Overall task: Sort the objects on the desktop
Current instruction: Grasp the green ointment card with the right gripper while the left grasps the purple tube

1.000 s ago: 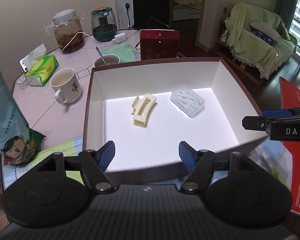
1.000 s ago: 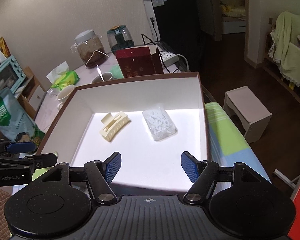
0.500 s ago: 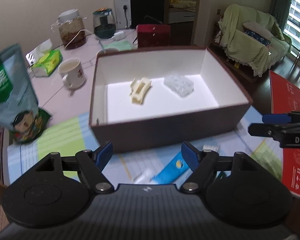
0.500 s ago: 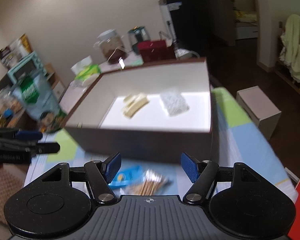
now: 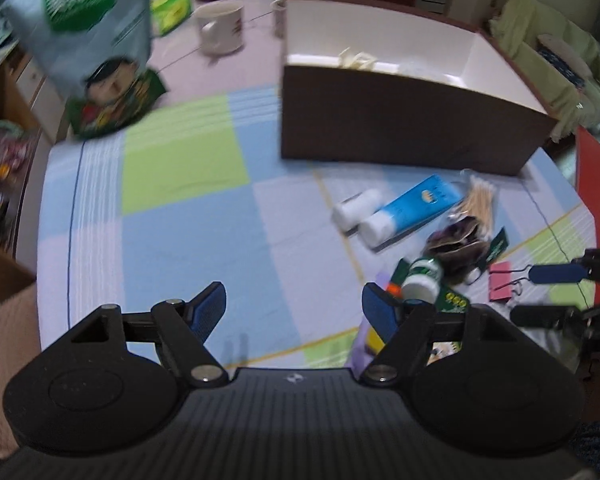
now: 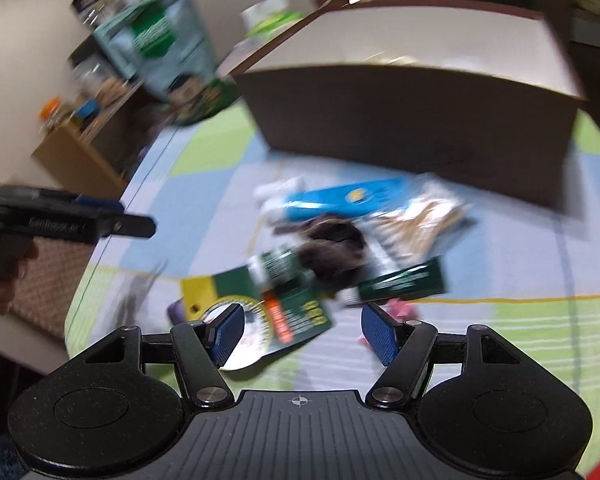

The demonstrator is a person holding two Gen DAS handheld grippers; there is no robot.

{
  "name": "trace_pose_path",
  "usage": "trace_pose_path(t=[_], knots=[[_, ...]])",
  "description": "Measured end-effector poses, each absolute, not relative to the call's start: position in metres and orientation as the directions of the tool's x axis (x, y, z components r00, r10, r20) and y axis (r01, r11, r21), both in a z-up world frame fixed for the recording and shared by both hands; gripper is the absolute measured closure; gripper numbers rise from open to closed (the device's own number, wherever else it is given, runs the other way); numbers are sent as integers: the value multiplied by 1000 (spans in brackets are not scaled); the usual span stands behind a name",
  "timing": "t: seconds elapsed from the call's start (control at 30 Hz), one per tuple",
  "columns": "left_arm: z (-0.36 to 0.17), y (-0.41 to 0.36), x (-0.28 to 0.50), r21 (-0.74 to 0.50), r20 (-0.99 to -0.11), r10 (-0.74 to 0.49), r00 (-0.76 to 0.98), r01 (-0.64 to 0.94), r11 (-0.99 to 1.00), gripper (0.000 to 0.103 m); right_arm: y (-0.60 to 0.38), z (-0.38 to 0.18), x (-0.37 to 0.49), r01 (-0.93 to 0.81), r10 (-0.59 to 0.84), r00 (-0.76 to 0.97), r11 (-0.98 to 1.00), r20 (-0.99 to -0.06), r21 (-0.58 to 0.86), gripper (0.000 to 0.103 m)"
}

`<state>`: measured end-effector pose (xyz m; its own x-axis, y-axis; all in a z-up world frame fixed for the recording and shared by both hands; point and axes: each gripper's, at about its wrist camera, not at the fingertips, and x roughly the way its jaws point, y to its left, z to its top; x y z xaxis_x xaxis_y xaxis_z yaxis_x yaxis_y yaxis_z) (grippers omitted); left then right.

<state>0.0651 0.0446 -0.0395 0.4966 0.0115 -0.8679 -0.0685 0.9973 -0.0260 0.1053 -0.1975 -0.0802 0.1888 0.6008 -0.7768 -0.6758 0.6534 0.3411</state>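
A home's living and dining room: a table with a checked cloth (image 5: 180,208), a mug (image 5: 222,28), a tissue pack (image 5: 171,7) and a snack bag (image 5: 96,40), beside a covered sofa (image 5: 556,64).

box (image 5: 400,136) contents mostly hidden | right view motion-blurred | green card (image 6: 260,304) text unreadable

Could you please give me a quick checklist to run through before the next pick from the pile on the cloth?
1. Left gripper open and empty: ok.
2. Right gripper open and empty: ok.
3. Brown box has free room inside: ok.
4. Blue tube unobstructed on top: ok.
5. Cotton swab bag separate from its neighbours: not ok, it touches the tube.
6. Pink binder clip sharp enough to aim at: cannot tell, frames are blurred.
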Motion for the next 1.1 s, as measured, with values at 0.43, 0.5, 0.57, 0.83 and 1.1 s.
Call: trace_pose_path(t=[0.43, 0.5, 0.57, 0.83, 1.1], knots=[[-51, 69, 57, -38, -883, 19, 469, -112, 993, 31, -136, -105, 116, -805, 602, 175, 543, -779, 239, 58], [-53, 71, 58, -39, -885, 20, 466, -117, 992, 31, -131, -110, 120, -814, 590, 175, 537, -788, 221, 58], [-54, 72, 58, -43, -886, 18, 463, -121, 992, 31, -128, -115, 123, -822, 579, 169, 530, -798, 210, 58], [-61, 70, 58, -42, -893, 17, 450, -120, 992, 31, -153, -96, 129, -791, 643, 176, 543, -745, 282, 69], [-65, 49, 51, -37, -892, -47, 450, 30, 999, 37, -183, -73, 134, -750, 711, 194, 552, -675, 365, 69]])
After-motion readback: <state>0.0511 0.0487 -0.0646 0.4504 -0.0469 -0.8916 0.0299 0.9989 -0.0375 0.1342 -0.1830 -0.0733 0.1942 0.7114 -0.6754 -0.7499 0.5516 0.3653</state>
